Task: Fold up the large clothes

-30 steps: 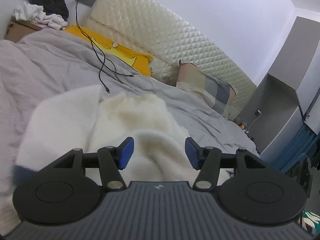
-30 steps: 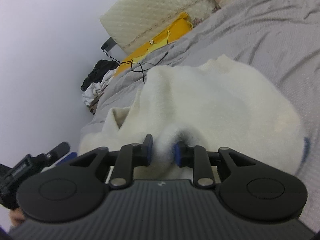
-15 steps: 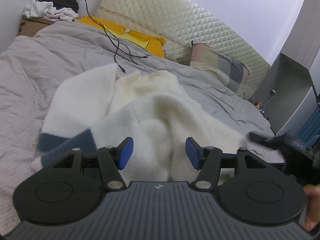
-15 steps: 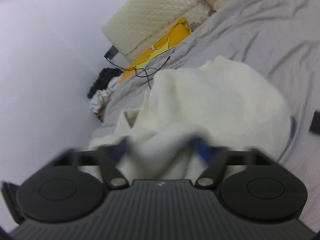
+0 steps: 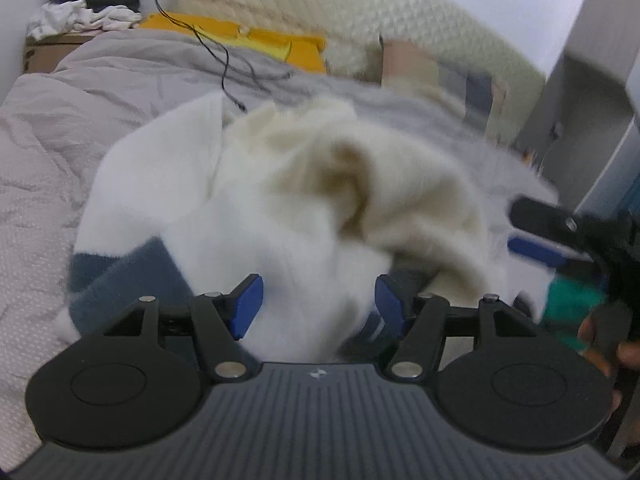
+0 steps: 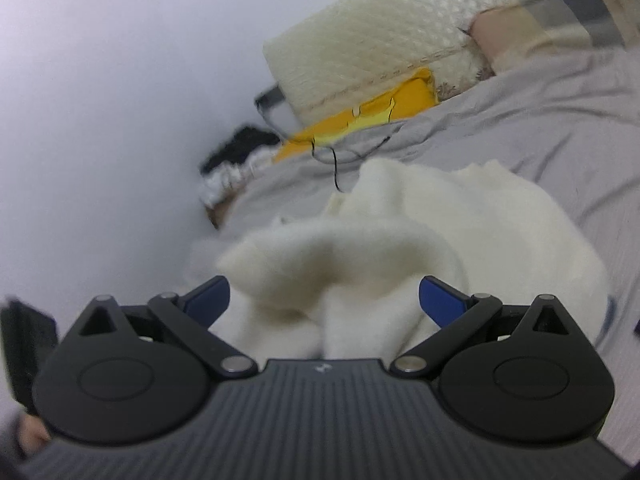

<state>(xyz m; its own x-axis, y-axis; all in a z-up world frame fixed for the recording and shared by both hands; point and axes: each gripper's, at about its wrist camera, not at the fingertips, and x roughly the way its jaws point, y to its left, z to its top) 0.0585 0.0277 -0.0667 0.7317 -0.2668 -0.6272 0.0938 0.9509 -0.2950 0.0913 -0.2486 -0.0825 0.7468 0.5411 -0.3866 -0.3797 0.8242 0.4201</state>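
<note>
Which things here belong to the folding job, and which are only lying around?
Belong to the job:
cream sweater
left gripper, open
right gripper, open

Only lying around:
black cable
yellow pillow
plaid pillow
clothes pile

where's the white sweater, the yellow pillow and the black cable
white sweater (image 5: 280, 232), left wrist view, fluffy middle
yellow pillow (image 5: 256, 38), left wrist view, top face
black cable (image 5: 224, 62), left wrist view, stretch lying on the grey duvet
</note>
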